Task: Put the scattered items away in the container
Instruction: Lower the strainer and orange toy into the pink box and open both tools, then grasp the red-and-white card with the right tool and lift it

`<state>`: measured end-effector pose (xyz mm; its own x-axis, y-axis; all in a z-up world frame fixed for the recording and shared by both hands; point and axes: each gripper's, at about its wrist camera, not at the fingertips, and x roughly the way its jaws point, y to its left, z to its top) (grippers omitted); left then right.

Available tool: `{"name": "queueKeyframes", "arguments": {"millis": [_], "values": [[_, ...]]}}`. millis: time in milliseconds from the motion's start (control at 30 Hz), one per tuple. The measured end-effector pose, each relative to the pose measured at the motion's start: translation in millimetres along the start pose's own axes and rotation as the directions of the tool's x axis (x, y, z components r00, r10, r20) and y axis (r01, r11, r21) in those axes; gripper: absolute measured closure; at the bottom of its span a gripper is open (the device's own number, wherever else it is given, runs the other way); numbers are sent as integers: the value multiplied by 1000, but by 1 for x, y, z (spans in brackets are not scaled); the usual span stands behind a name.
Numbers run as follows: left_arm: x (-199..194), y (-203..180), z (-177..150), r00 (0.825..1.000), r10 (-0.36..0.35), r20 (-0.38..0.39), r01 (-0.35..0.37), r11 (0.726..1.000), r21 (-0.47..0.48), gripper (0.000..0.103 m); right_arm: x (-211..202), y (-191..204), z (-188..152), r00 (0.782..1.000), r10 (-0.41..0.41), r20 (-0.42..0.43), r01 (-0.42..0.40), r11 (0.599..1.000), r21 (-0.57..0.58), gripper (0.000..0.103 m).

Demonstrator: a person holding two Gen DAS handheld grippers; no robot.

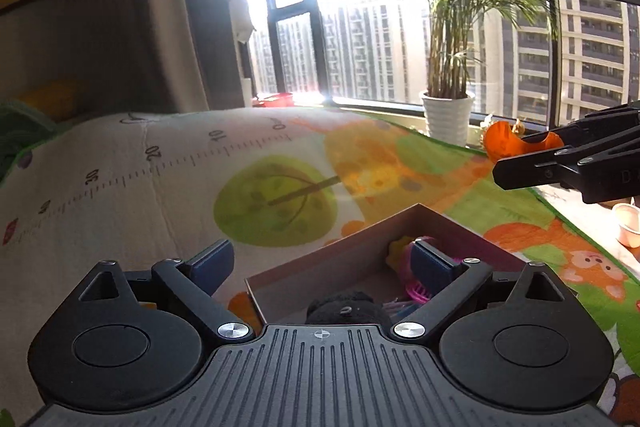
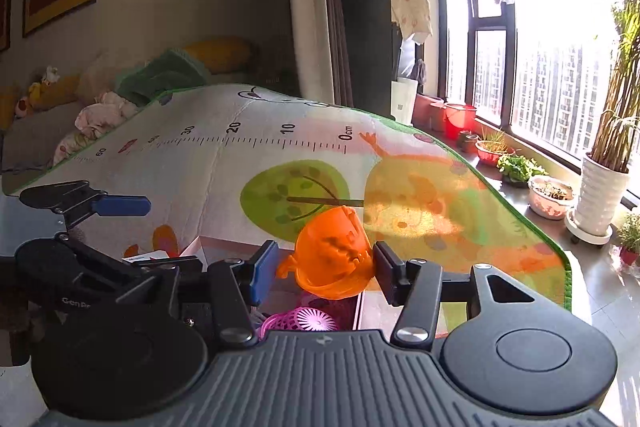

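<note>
While the right tongs [image 2: 326,265] pinch an orange toy cup [image 2: 334,259] in the air above the open box [image 1: 360,247], the left tongs [image 1: 324,263] hang spread over that box. A pink fan [image 2: 304,321] lies inside. The box sits on the play mat [image 1: 160,167], near its window-side edge.

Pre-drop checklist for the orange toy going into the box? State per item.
1. Right gripper has the orange toy: cannot tell, the gap at the left finger makes the grip unclear.
2. Toy above the box opening: ok, the right wrist view shows the box interior directly below.
3. Landing spot free: cannot tell, pink ball lies beneath.
4. Left gripper empty and open: ok.
5. Left gripper clear of the drop path: not ok, it hovers over the box.
</note>
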<state>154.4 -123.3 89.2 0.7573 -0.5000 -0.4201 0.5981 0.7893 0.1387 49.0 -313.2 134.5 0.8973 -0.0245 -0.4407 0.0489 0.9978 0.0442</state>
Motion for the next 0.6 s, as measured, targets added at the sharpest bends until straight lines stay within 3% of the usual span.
{"name": "queueKeyframes", "arguments": {"millis": [100, 267, 400, 500, 600], "values": [[-30, 11, -16, 998, 60, 11, -59, 998, -29, 2, 26, 4, 4, 997, 51, -60, -49, 998, 33, 51], [-70, 24, -61, 998, 39, -44, -44, 992, -116, 1, 66, 24, 12, 986, 119, -121, -113, 992, 56, 51], [-83, 40, -97, 986, 115, -119, -130, 983, -130, 1, 90, 43, 18, 983, 125, -136, -123, 992, 25, 45], [-91, 59, -118, 976, 113, -184, -152, 965, -213, 1, 93, 52, 20, 985, 112, -133, -112, 994, 12, 45], [-97, 69, -133, 969, 144, -203, -192, 952, -240, 0, 91, 61, 21, 987, 94, -129, -96, 995, -11, 45]]}}
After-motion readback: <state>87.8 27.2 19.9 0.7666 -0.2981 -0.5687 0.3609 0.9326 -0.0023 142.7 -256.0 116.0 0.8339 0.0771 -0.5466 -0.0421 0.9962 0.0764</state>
